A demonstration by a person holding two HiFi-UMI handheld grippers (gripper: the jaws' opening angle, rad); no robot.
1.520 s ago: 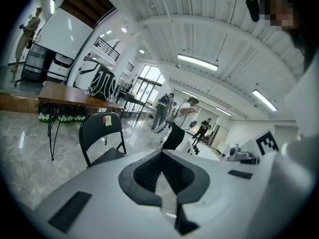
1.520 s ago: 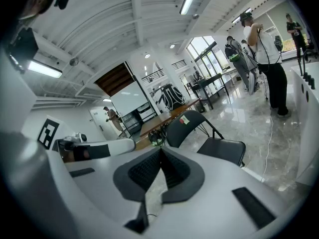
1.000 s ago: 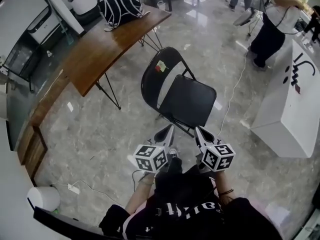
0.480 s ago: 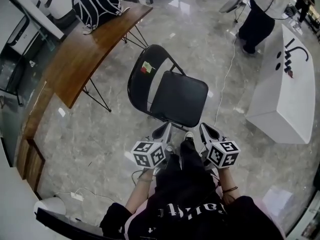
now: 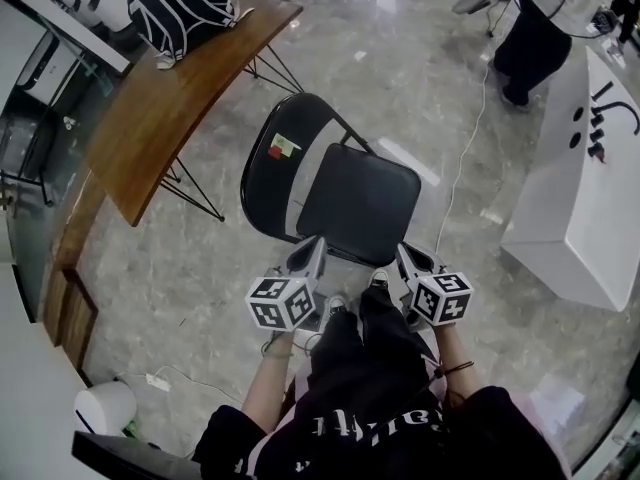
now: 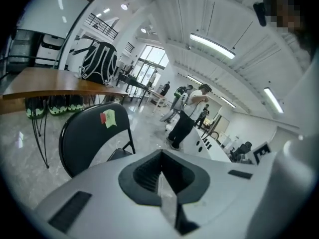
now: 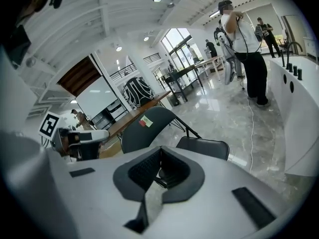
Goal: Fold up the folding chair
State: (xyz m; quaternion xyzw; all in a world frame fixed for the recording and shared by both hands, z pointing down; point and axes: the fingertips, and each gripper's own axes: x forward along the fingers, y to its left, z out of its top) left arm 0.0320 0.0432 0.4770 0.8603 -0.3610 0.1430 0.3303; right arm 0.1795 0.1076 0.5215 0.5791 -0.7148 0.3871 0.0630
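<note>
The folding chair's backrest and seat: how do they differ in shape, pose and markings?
The backrest is rounded; the seat is nearly square. The backrest stands upright; the seat lies level, not yet folded. The backrest carries small stickers; the seat is plain. Both are black.

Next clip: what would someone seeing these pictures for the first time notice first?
The black folding chair stands open in the middle of the grey floor, with a small sticker on its backrest. Just in front of its seat, the left gripper and the right gripper point at it, jaws together and empty. A black-and-white backpack sits on the wooden table at upper left.
</note>
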